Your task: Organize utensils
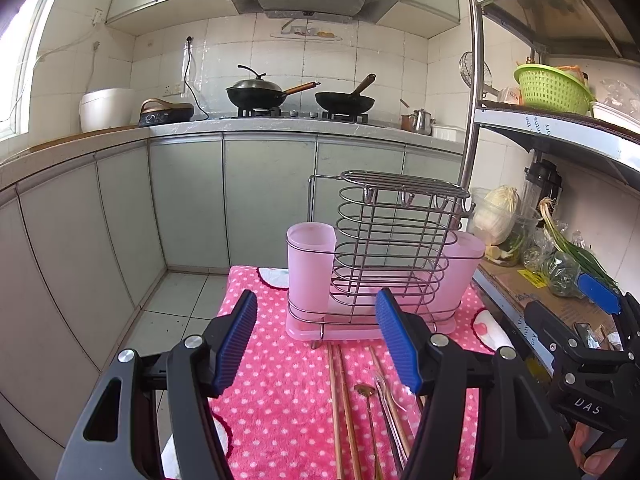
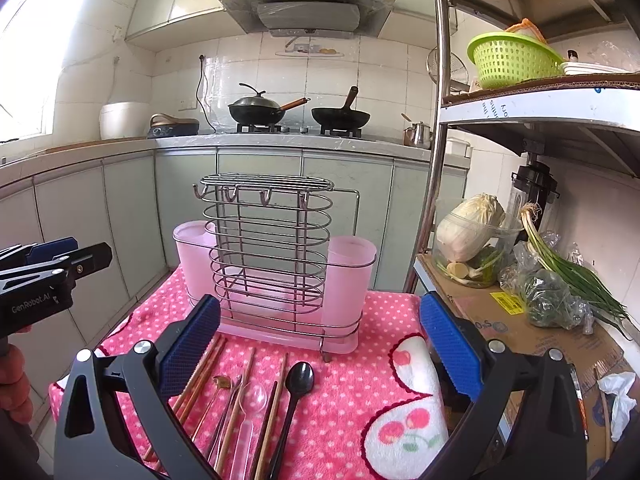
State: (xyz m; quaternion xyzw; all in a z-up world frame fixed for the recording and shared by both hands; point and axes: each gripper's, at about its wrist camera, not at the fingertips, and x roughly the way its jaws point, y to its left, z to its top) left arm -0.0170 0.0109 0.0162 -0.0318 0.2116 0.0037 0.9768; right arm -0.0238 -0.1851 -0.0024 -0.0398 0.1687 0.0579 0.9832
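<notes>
A: Where do the utensils lie?

B: On the pink dotted towel [image 2: 344, 396] that covers the bench, just in front of the wire utensil rack [image 2: 268, 248]. Wooden chopsticks [image 2: 200, 380] are on the left, then a small brass spoon [image 2: 222, 381], a clear plastic spoon [image 2: 253, 398] and a black spoon [image 2: 300, 376], all with their heads toward the rack.

A: And the rack itself?

B: It stands upright at the far end of the towel, with a pink cup [image 1: 311, 264] at each end and a pink tray under it. Its top is open.

A: The claws?

B: The left claw [image 1: 316, 340] hangs above the utensils in front of the rack, jaws wide apart, nothing between them. The right claw [image 2: 320, 344] is also spread wide and empty, in front of the rack's right cup.

A: Room to move?

B: Left of the rack the towel ends and the floor drops away, free up to the cabinet doors [image 1: 192, 208]. Right of the rack a steel shelf post [image 2: 434, 160] stands close, and the shelf [image 2: 532, 328] beside the towel is crowded with a cabbage [image 2: 468, 224], green onions [image 2: 572, 268] and bagged greens [image 2: 548, 300].
</notes>
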